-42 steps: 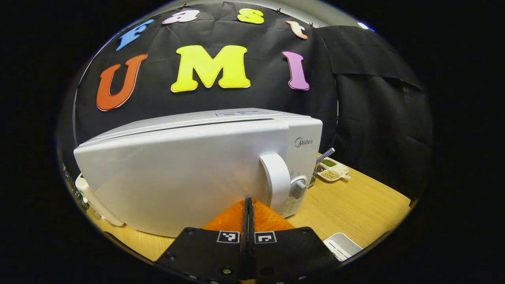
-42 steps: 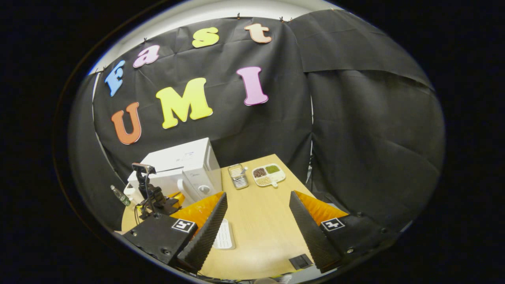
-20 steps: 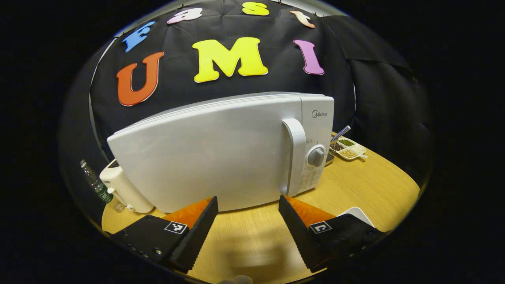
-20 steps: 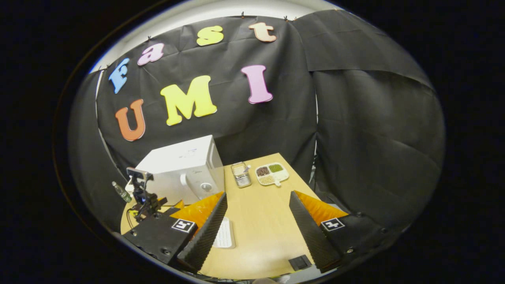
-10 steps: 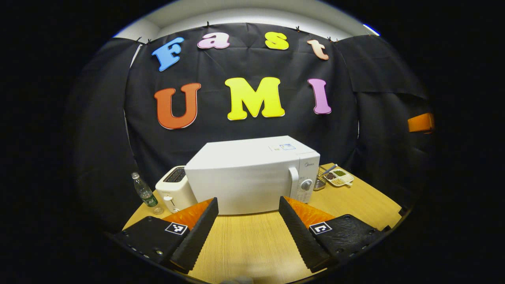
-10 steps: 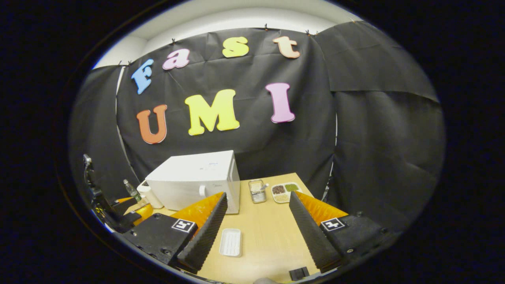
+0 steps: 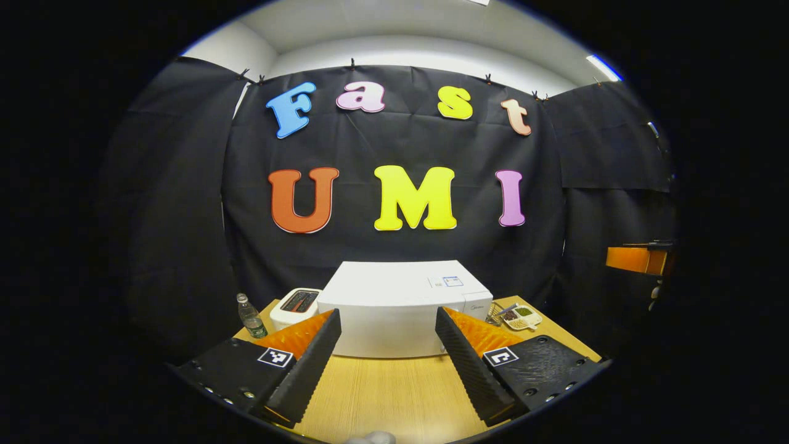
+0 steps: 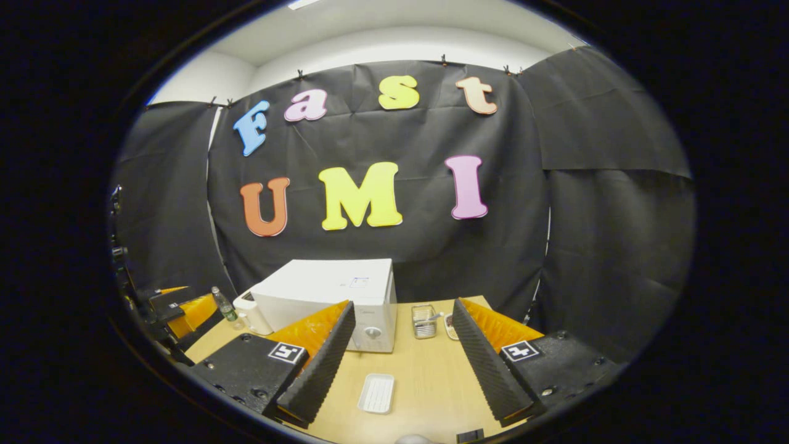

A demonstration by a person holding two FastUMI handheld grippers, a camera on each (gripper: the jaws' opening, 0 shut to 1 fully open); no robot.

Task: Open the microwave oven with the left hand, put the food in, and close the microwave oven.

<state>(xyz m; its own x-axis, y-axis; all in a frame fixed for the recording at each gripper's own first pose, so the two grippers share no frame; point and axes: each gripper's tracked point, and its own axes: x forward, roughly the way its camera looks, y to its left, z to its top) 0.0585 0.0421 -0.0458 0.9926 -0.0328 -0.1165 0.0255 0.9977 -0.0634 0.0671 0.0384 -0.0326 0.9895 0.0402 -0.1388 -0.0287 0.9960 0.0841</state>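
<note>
Left gripper view: white boxy microwave oven (image 7: 394, 308) sits closed on the wooden table (image 7: 394, 401), well ahead. Both grippers, left (image 7: 388, 354) and right (image 8: 404, 351), gape empty; best keep clear of the door.

Microwave (image 7: 394, 308) front partly behind fingers (image 7: 311, 361) — divided dish (image 8: 449, 325) mostly hidden (contents unreadable).

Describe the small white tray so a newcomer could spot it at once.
Start at the white microwave oven on the wooden table. In front of it, nearer the camera, lies the small white tray, flat on bare wood. Unlike the wire basket farther back, it is shallow, rectangular, solid white and apparently empty.
</note>
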